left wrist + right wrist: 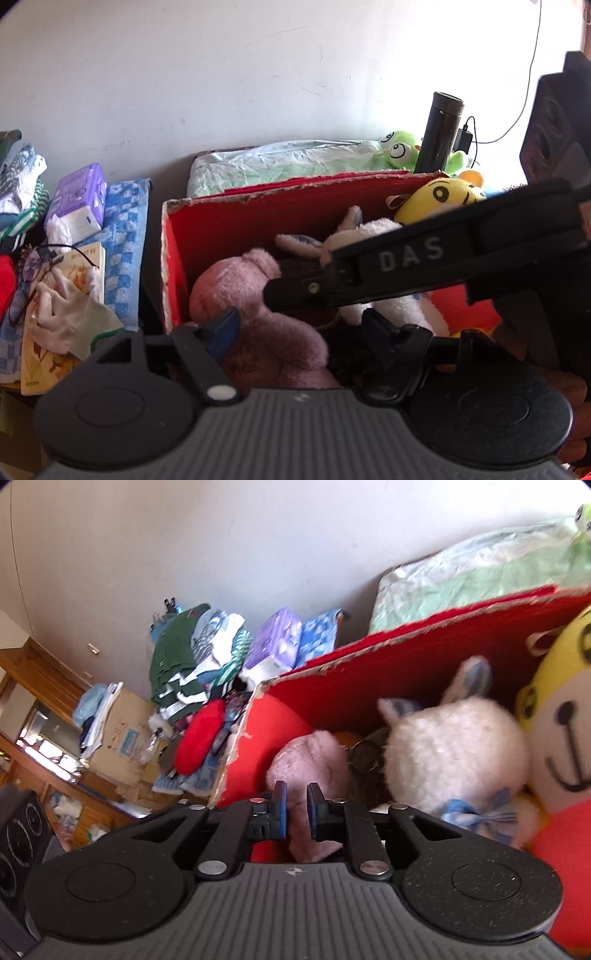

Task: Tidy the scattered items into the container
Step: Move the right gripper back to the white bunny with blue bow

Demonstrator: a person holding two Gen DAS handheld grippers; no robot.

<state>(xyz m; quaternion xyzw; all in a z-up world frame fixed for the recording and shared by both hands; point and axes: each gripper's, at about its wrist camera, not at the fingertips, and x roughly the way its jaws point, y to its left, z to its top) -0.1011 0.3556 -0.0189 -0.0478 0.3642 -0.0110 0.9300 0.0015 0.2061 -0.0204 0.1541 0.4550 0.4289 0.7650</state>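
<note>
two handheld grippers over a red cardboard box point(221, 221) already packed with soft toys, set against a pale wall.

from the left wrist: left gripper point(301, 332) low over the near edge of the box, jaws standing apart on either side of a pink plush toy point(255, 317); blue pad on the left finger touching the toy's flank, right finger just beside it on the other side; a firm grip on the toy not certain. right gripper point(273, 293) reaching in from the right, crossing above the toy, its tip at the pink head. behind the pink toy, a white plush bunny point(369, 236); further right, a yellow plush face point(443, 199); all inside the box. outside the box, behind its far wall, a green frog toy point(399, 147) and a dark flask point(439, 133). left of the box, a blue checked cloth point(125, 221), a purple tissue pack point(79, 195), a pale glove point(70, 317), spectacles point(29, 273).

from the right wrist: right gripper jaws drawn narrow, only a slim gap between the blue pads point(282, 808), pink fur visible in and beyond that gap; pads not clearly pressing on it. bunny and yellow toy to the right, well inside the box; folded clothes point(184, 664) piled left of the box.
</note>
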